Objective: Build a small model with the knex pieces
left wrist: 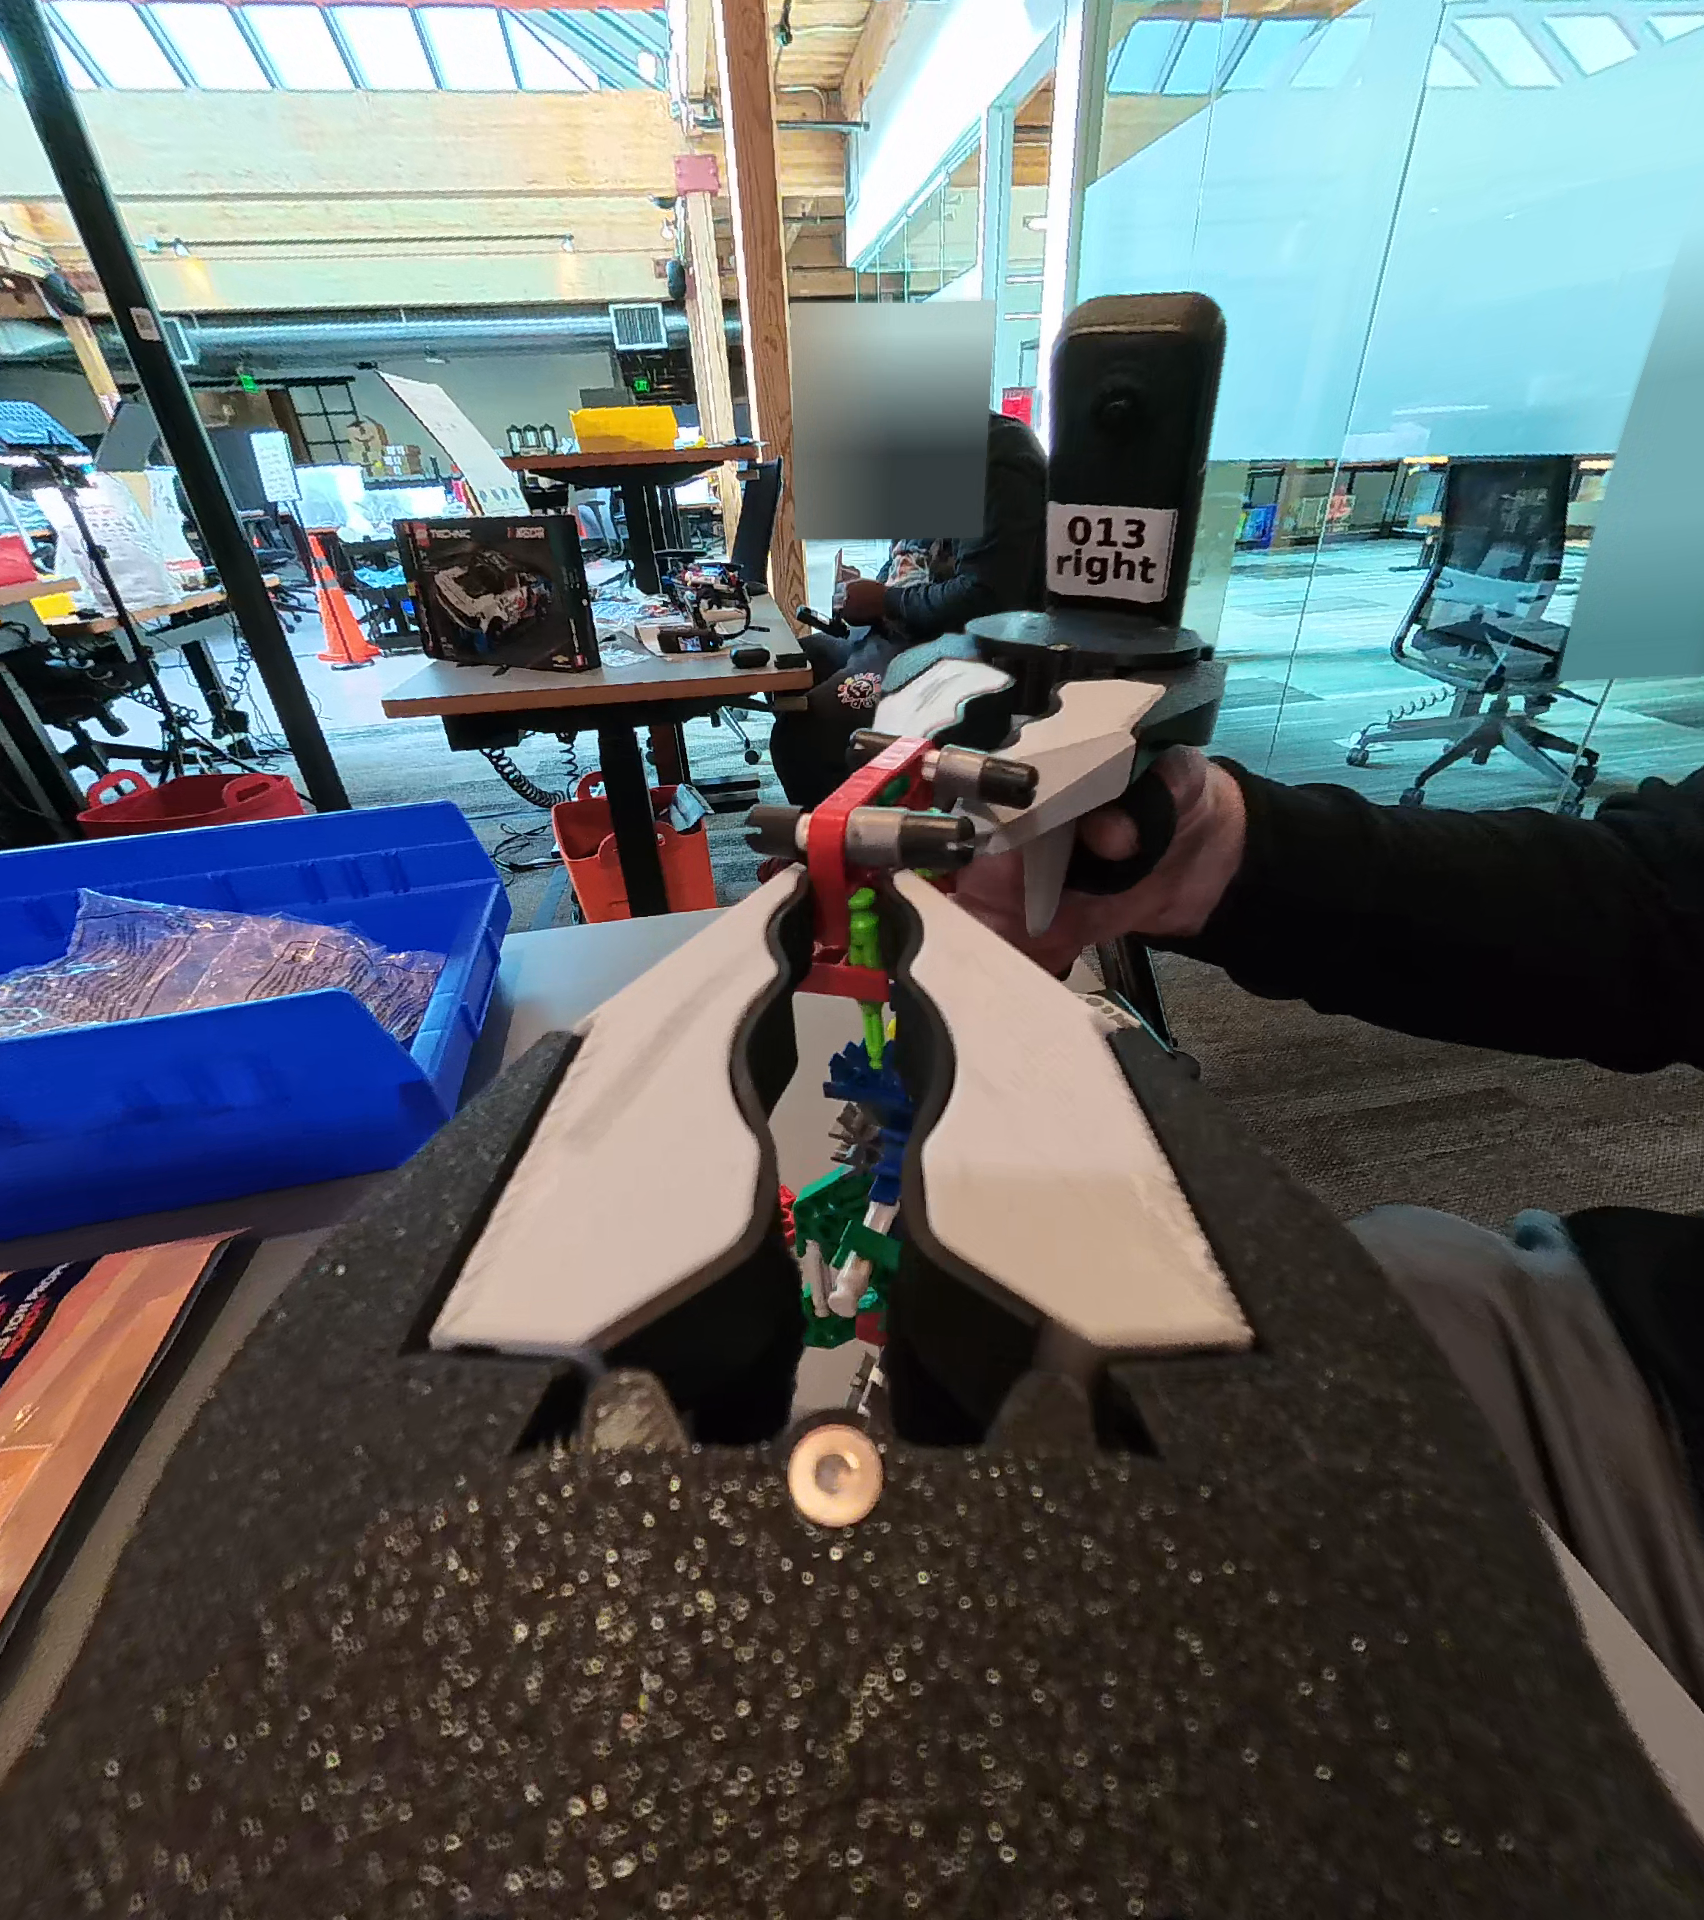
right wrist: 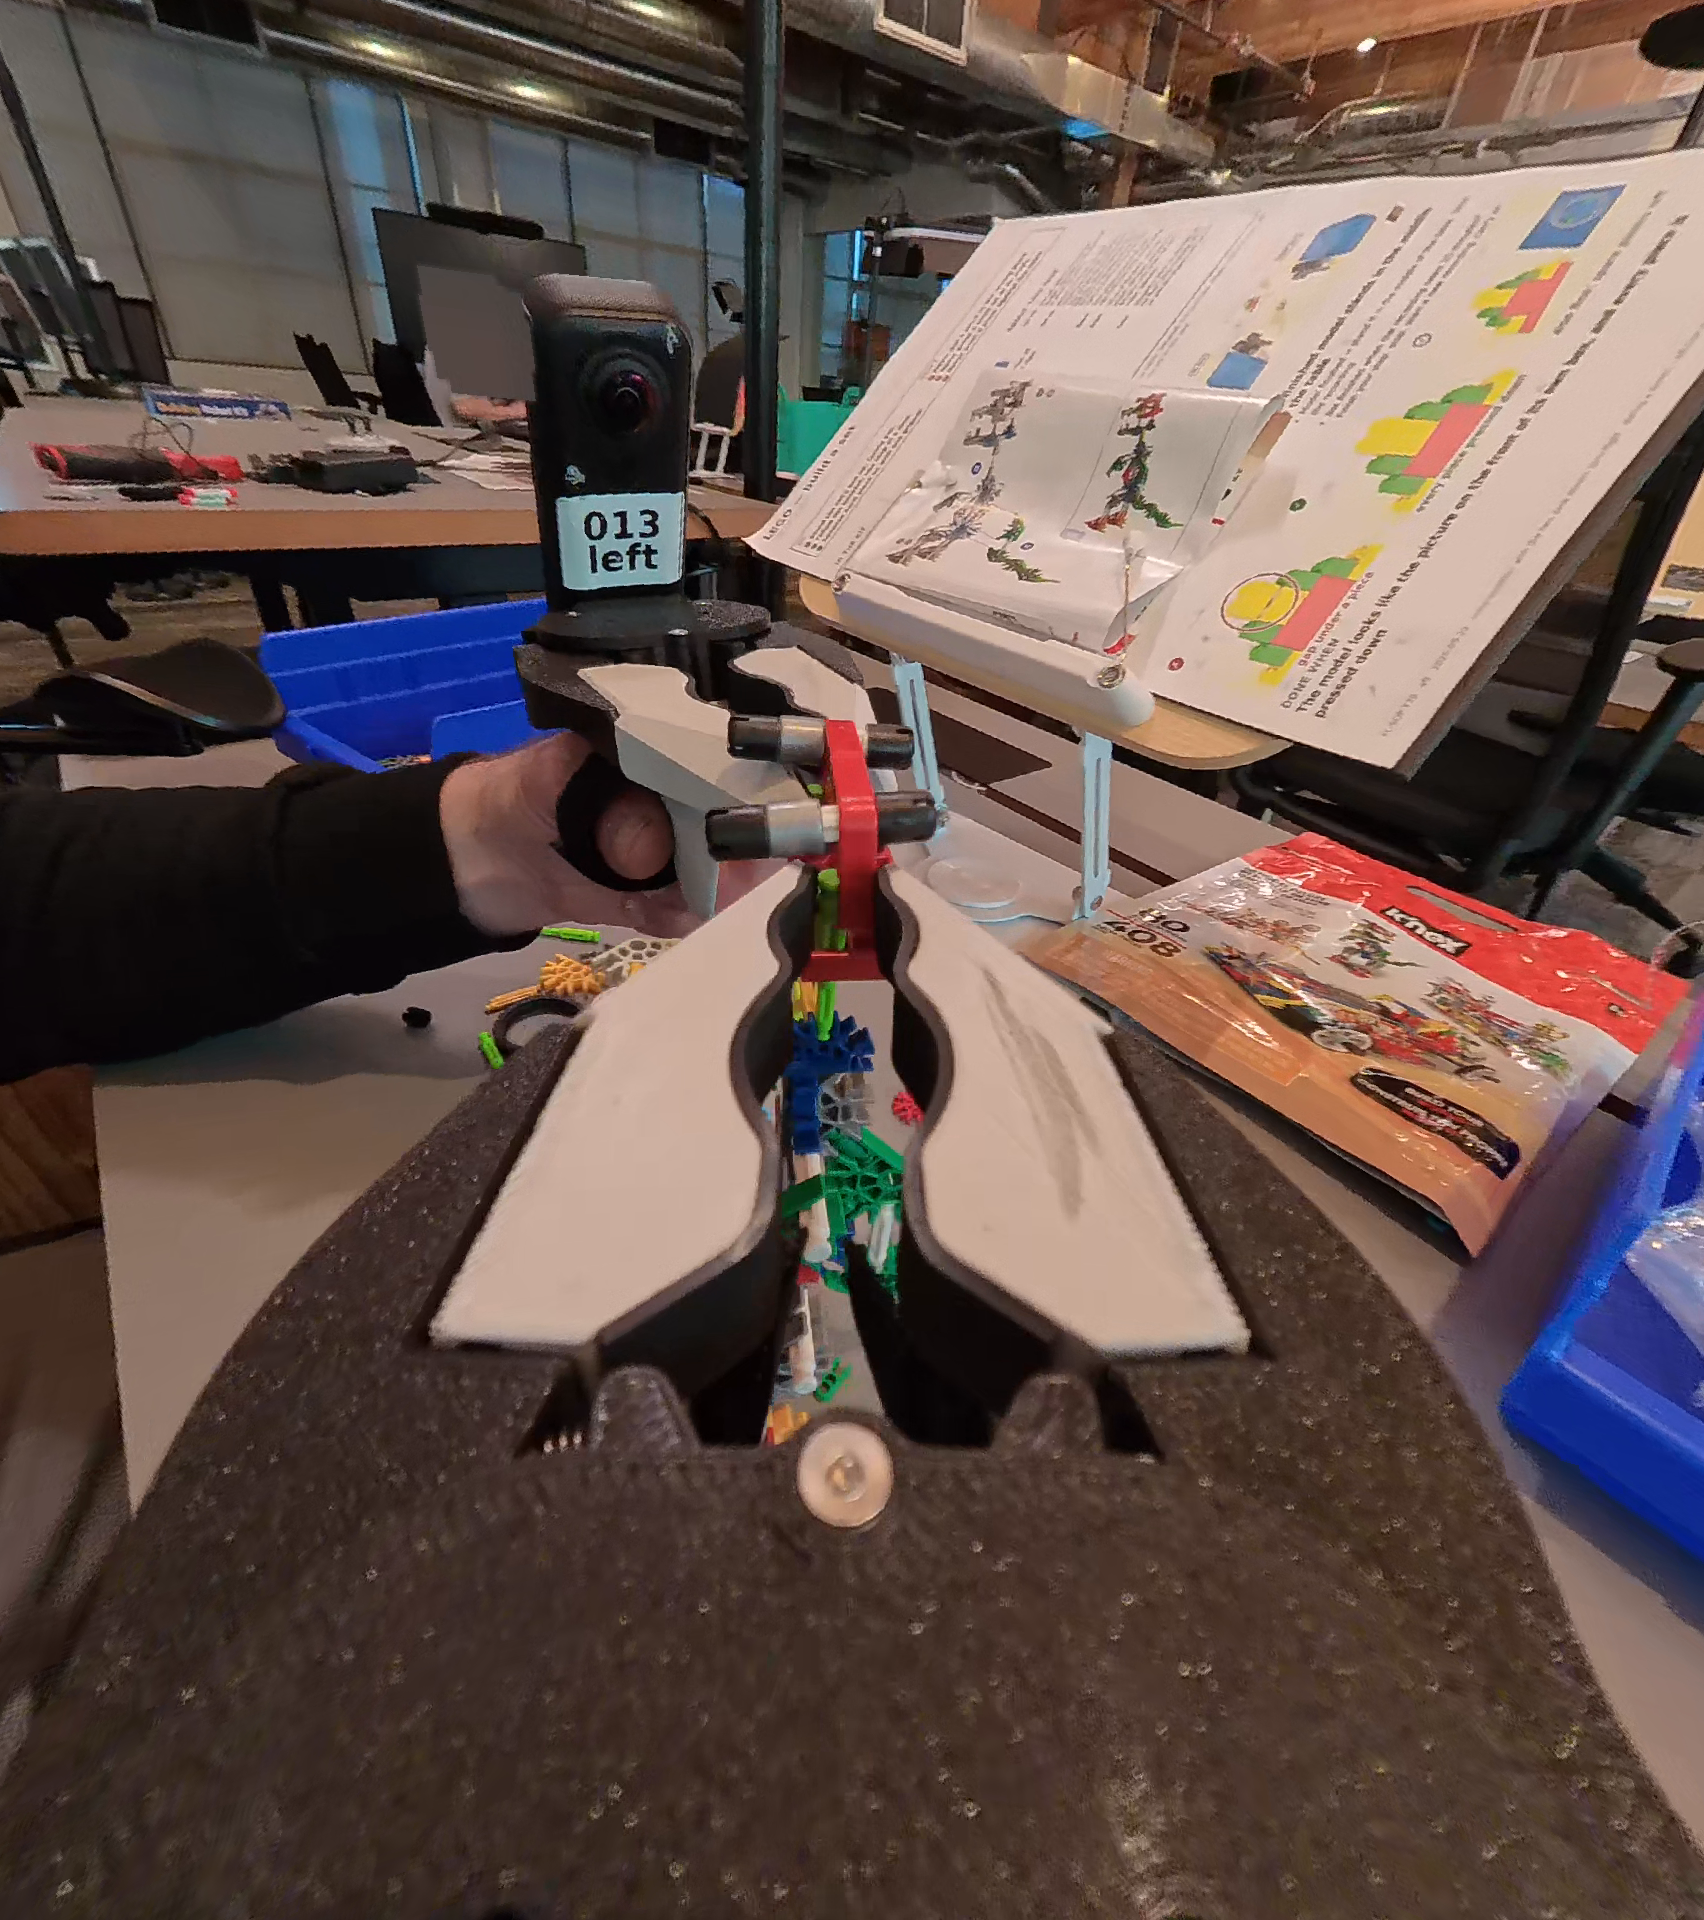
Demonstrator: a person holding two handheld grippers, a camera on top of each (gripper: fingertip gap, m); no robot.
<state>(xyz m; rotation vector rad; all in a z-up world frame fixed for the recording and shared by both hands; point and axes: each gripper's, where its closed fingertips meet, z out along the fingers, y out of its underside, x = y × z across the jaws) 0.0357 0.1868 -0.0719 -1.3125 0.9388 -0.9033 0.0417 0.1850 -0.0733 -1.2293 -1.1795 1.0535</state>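
Observation:
A rod-and-connector toy model hangs between my two grippers, which face each other above the table edge. Its top is a red frame point(left wrist: 843, 831) with two grey and black rods through it. Green, blue and grey connectors point(left wrist: 853, 1226) hang below. My left gripper point(left wrist: 850, 894) is shut on the red frame's lower part. My right gripper point(right wrist: 846, 883) is shut on the same red frame point(right wrist: 846, 821) from the opposite side. Each gripper shows in the other's view: the right one point(left wrist: 941, 769) and the left one point(right wrist: 786, 769), each held by a hand in a black sleeve.
A blue bin point(left wrist: 204, 1122) of plastic bags sits left of the left gripper; another blue bin point(right wrist: 1658, 1382) sits at the right. An instruction sheet on a tilted stand point(right wrist: 1347, 416), a printed parts bag point(right wrist: 1347, 1039) and loose pieces point(right wrist: 557, 977) lie on the grey table. Only a small space, under 4 cm, lies between the two pairs of fingers.

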